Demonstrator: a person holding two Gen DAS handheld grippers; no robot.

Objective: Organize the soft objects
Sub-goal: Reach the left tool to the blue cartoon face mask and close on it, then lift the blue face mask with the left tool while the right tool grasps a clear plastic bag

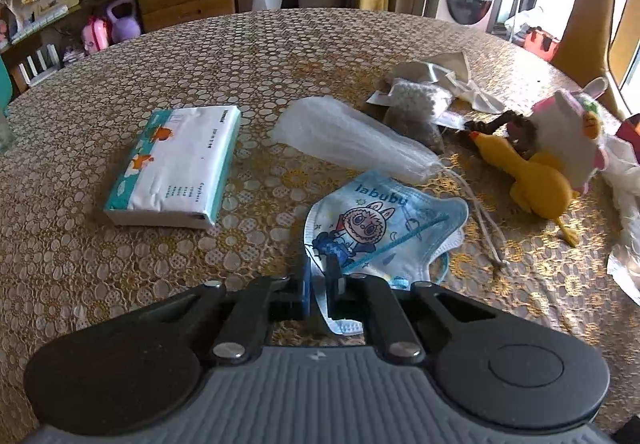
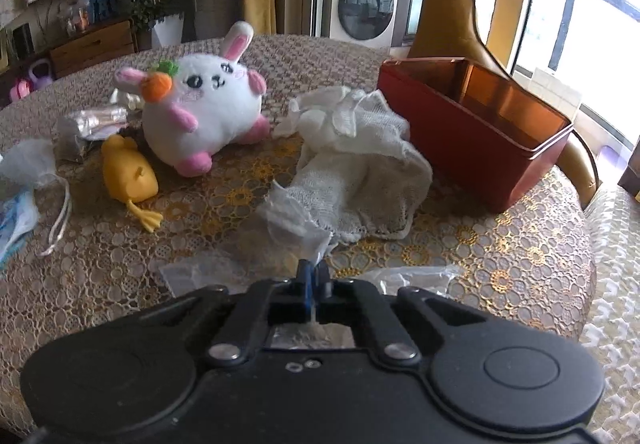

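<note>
My left gripper (image 1: pixel 319 280) is shut on the near edge of a blue labubu face mask (image 1: pixel 384 219) that lies on the table. My right gripper (image 2: pixel 313 275) is shut on a clear plastic wrapper (image 2: pixel 294 217) that reaches to a white gauze cloth (image 2: pixel 360 167). A white bunny plush (image 2: pixel 204 107) and a yellow rubber chicken (image 2: pixel 128 171) lie left of the cloth; both also show at the right of the left wrist view, bunny (image 1: pixel 568 131), chicken (image 1: pixel 532 175). A red-brown open box (image 2: pixel 476 127) stands at the right.
A tissue pack (image 1: pixel 176 163) lies at the left, a white net bag (image 1: pixel 348 135) behind the mask, and small packets (image 1: pixel 420 99) beyond it. More clear plastic (image 2: pixel 412 276) lies near my right gripper. The round table's edge (image 2: pixel 580 284) curves close on the right.
</note>
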